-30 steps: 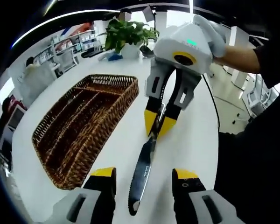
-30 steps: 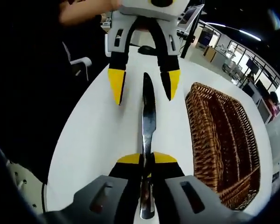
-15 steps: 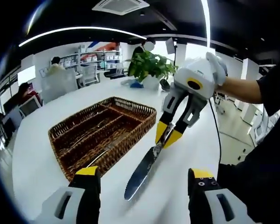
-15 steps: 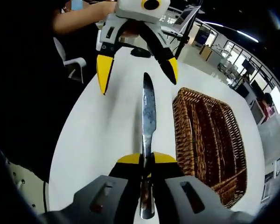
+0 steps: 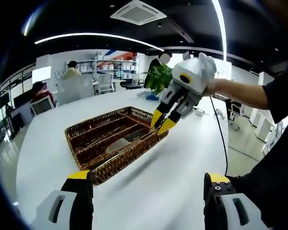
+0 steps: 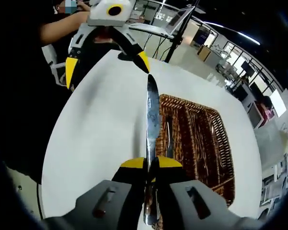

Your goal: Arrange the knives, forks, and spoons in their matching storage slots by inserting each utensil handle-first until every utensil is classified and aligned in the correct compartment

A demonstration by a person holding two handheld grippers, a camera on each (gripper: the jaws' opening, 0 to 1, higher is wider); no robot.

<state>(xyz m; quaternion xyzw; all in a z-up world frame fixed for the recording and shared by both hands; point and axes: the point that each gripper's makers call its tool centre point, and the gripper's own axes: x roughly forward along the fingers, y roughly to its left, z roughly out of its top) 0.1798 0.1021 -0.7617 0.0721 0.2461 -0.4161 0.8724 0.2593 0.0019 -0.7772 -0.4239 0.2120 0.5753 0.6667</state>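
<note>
The right gripper (image 6: 151,165) was clamped on a table knife (image 6: 152,115), its jaws pinched together on the handle end so that the blade ran straight out ahead of them, tip forward. That grip seemed chosen to keep the knife in line with the gripper's own axis, which makes it easy to sight along the blade toward a slot; it also left the handle buried in the jaws, so a handle-first insertion would probably call for some turning or re-gripping. In the left gripper view the same right gripper (image 5: 163,124) hung at the far edge of the wicker cutlery tray (image 5: 89,132), angled downward with the blade slanting into the tray's interior; I could not tell whether the knife was touching the wicker or held just above it. The tray (image 6: 221,143) lay on the white table (image 6: 96,139), its long compartments divided by woven walls, and a second slim utensil seemed to lie in one of them just beside the blade, too indistinct to name. The left gripper (image 5: 146,191) was held back and low over the table, near the tray's closer corner, its jaws spread wide and holding nothing. In the right gripper view it (image 6: 108,52) appeared beyond the knife tip, jaws parted, apparently standing by.
</note>
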